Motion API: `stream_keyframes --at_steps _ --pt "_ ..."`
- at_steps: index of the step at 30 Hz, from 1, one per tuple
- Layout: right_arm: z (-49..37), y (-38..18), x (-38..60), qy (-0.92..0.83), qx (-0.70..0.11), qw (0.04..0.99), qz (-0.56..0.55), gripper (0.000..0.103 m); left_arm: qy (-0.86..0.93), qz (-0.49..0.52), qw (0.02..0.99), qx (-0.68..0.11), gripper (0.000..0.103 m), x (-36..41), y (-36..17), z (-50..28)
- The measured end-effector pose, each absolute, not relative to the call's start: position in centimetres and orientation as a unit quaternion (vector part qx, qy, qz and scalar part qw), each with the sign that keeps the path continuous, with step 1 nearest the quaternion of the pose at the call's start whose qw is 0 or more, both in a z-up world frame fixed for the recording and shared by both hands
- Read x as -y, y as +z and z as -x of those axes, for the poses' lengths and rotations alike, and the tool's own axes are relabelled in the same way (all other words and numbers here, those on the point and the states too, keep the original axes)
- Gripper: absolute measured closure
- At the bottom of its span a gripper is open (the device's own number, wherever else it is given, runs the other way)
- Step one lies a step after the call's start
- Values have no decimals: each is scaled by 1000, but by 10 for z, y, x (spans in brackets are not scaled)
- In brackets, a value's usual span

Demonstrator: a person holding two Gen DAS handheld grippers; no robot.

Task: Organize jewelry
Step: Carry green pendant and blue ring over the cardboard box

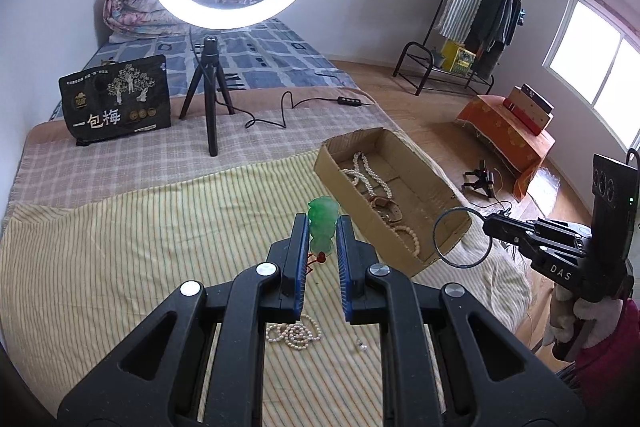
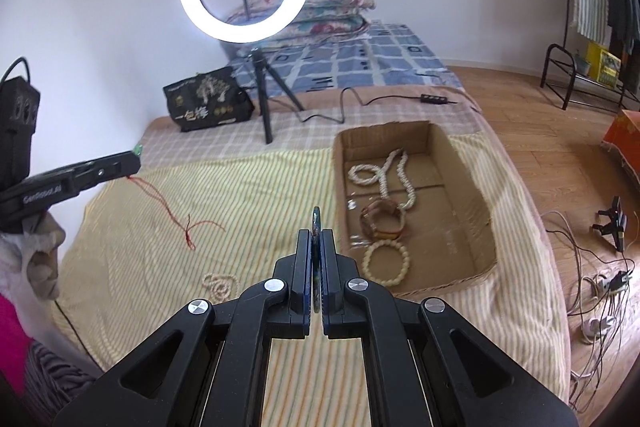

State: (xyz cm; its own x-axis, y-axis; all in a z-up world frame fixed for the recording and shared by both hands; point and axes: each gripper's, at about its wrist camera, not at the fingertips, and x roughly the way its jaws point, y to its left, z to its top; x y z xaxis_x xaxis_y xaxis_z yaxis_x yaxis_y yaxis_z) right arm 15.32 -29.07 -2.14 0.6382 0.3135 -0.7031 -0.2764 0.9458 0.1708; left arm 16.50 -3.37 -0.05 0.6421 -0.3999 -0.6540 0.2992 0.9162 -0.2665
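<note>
Left gripper (image 1: 323, 227) clamps a green pendant (image 1: 322, 229) beside the cardboard box (image 1: 340, 175).

A home bedroom: bed (image 1: 120, 187) lying under striped and checked covers, folded quilt (image 1: 136, 7) sitting at its head, clothes rack (image 1: 480, 11) (garments hanging) standing by the window (image 1: 592, 51).

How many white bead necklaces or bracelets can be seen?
3: a long white bead necklace and a cream bead bracelet in the cardboard box; a coiled pearl strand on the striped blanket. Others may be hidden.
</note>
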Motion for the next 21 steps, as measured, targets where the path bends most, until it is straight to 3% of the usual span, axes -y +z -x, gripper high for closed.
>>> stream_keyframes --at_steps 21 --pt "-196 -36 358 79 -406 910 -41 101 -277 69 887 -363 91 145 13 -196"
